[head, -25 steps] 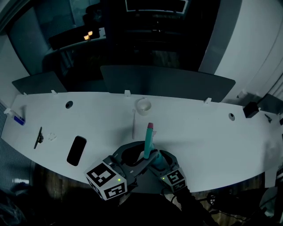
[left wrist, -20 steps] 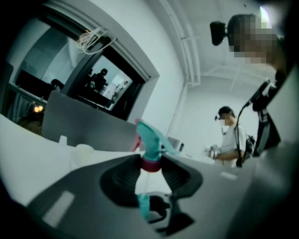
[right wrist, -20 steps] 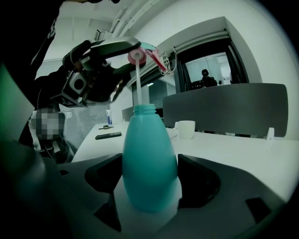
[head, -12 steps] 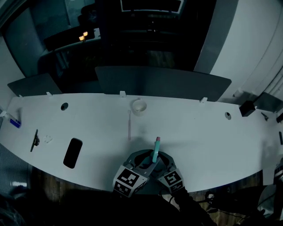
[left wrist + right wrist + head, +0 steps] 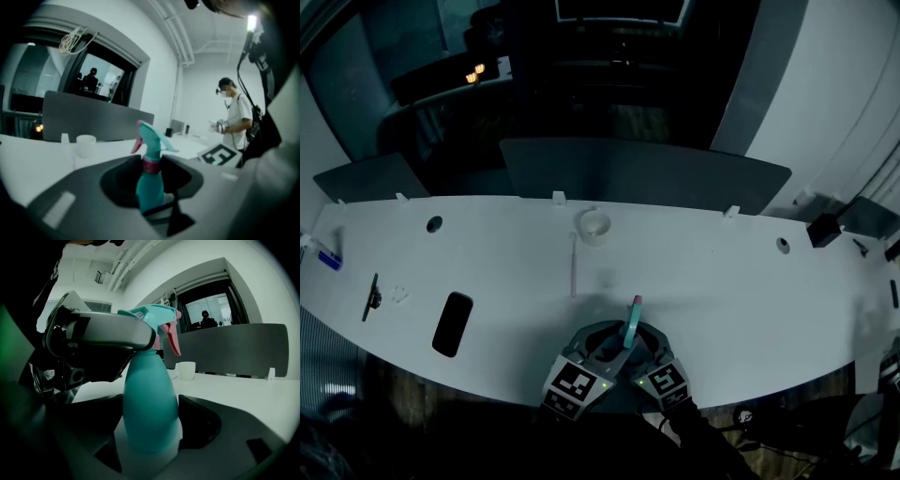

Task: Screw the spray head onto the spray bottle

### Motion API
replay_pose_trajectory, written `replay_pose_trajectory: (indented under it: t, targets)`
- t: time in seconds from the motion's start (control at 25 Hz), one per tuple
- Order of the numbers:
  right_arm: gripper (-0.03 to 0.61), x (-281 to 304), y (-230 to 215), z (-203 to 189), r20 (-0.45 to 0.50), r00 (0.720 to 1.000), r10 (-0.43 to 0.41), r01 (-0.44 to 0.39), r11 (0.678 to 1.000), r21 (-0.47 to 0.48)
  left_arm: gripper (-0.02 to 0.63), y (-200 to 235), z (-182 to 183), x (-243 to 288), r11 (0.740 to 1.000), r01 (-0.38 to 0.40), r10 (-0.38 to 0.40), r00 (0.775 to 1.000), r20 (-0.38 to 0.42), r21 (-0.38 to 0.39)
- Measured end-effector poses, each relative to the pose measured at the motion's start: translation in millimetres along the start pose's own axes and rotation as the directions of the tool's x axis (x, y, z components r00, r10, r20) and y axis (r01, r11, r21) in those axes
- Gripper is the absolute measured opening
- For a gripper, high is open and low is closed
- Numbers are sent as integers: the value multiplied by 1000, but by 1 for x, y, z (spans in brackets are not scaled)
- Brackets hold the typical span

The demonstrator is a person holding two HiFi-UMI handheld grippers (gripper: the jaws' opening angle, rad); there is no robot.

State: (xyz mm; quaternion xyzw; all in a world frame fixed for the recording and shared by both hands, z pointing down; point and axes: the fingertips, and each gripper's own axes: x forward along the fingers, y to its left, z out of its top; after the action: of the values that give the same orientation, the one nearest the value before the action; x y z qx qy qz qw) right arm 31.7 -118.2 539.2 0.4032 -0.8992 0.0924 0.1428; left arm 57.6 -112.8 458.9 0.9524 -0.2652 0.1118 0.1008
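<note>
Bottle sits clamped in right gripper as left gripper pinches head, which could cross-thread if twisted while tilted.

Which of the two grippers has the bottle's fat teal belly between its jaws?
The right gripper: its jaws flank the spray bottle's wide body; the left gripper sits higher, at the spray head.

At the six o'clock edge of the white table, the left gripper and right gripper meet around an upright teal spray bottle, its pink-tipped spray head on top. From the bottle, a black phone lies at nine o'clock and a white cup stands at eleven o'clock
</note>
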Motion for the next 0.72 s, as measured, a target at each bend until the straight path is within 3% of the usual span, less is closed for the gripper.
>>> replay_pose_trajectory:
  t: [0.28,0.48,0.72]
  targets:
    - [370,1,2,0,1,1000,9,-9,1000,-14,138,-1,-4,-3,1000,13,-13,1000,11,2]
    - [370,1,2,0,1,1000,12,-12,1000,-14,145,-1,-1,-2,1000,-24,24,1000,-16,11]
    - [370,1,1,0,3,1000,13,-13,1000,-15,219,-1,3,-3,998,-50,51,998,-23,37]
